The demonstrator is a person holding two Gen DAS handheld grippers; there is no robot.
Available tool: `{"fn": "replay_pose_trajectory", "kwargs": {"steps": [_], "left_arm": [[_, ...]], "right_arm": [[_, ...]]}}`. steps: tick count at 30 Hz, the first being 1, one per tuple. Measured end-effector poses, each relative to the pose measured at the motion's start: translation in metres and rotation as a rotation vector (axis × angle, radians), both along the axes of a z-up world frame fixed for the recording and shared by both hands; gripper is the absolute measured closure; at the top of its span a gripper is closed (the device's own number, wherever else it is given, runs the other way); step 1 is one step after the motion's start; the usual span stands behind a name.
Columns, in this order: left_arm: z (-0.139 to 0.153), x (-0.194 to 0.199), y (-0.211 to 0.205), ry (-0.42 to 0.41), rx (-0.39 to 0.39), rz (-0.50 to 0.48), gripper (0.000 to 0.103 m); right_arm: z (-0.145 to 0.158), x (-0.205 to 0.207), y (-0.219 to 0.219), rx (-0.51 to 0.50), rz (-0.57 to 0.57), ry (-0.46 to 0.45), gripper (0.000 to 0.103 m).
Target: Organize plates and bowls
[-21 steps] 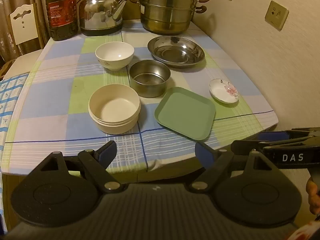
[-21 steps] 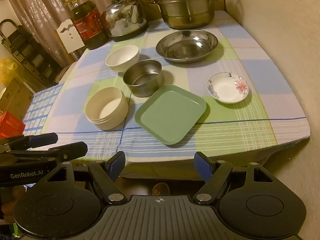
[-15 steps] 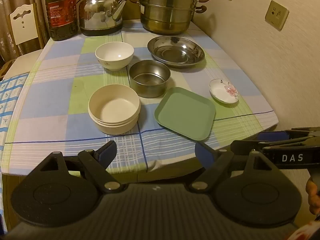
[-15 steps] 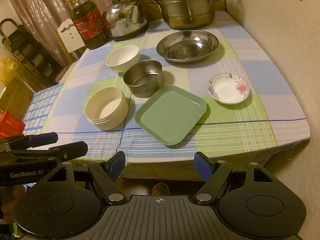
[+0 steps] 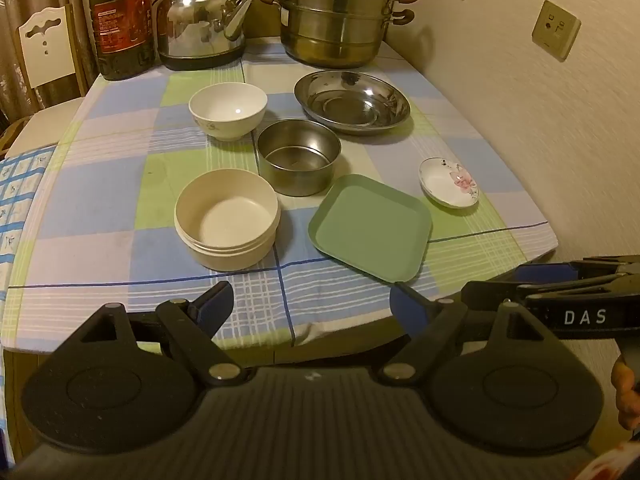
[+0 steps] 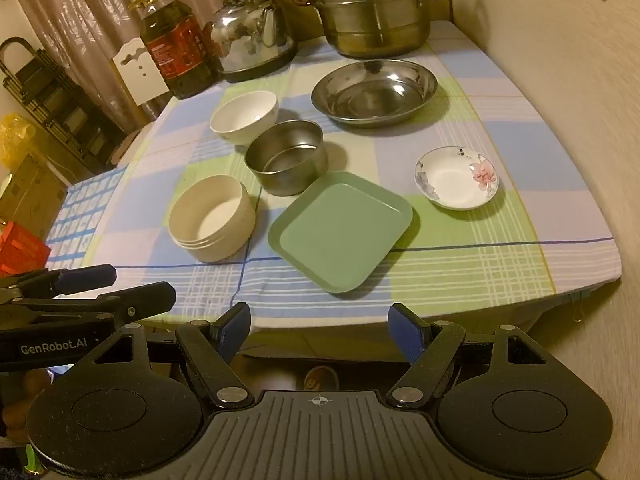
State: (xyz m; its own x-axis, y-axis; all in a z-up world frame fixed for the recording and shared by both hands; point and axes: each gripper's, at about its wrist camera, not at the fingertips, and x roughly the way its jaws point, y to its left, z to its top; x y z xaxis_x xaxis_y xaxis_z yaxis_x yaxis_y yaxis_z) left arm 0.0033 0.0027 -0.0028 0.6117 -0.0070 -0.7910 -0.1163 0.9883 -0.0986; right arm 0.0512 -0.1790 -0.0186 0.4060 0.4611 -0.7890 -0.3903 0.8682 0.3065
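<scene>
Holding your left gripper (image 5: 310, 304) and right gripper (image 6: 320, 326) with jaws wide apart and empty, short of the table edge, green square plate (image 5: 370, 226) nearest you, cream bowl (image 5: 227, 218) beside it, steel bowl (image 5: 299, 156) just behind, flowered saucer (image 6: 457, 177) apart to the right.

My matt black plastic tool (image 5: 310, 300) faces a checked cloth over the desk (image 5: 100, 208). The steel basin (image 5: 352, 102), steel bowl (image 5: 299, 156) and kettle (image 5: 202, 36) shine; the green plate (image 5: 370, 228) looks matt plastic; the flowered saucer (image 5: 449, 182) is glossy ceramic.
</scene>
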Motion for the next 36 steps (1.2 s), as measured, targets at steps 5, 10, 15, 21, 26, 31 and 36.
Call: {"fn": "replay_pose_trajectory", "kwargs": {"steps": [5,10,15,21,26,31,36], "left_arm": [[0.0,0.0,0.0,0.001,-0.001,0.0,0.019],[-0.001,0.001,0.0,0.002,-0.001,-0.001,0.019],[-0.004,0.007,-0.006,0.005,0.004,-0.003,0.019],[-0.004,0.01,-0.008,0.005,0.002,-0.005,0.019],[-0.002,0.008,-0.007,0.005,0.001,-0.005,0.019],[-0.002,0.009,-0.007,0.005,0.001,-0.005,0.019],[-0.002,0.009,-0.007,0.006,0.001,-0.004,0.019]], "right_arm": [[0.001,0.001,-0.001,-0.001,-0.001,-0.001,0.027],[0.004,-0.002,-0.002,-0.001,0.0,0.0,0.027],[0.002,0.003,-0.003,0.0,-0.003,0.0,0.027],[0.001,0.006,-0.005,0.001,-0.004,0.0,0.027],[0.003,0.004,-0.005,0.0,-0.003,0.0,0.027],[0.002,0.006,-0.004,0.001,-0.003,0.0,0.027],[0.002,0.006,-0.003,0.001,-0.003,0.001,0.027]]}}
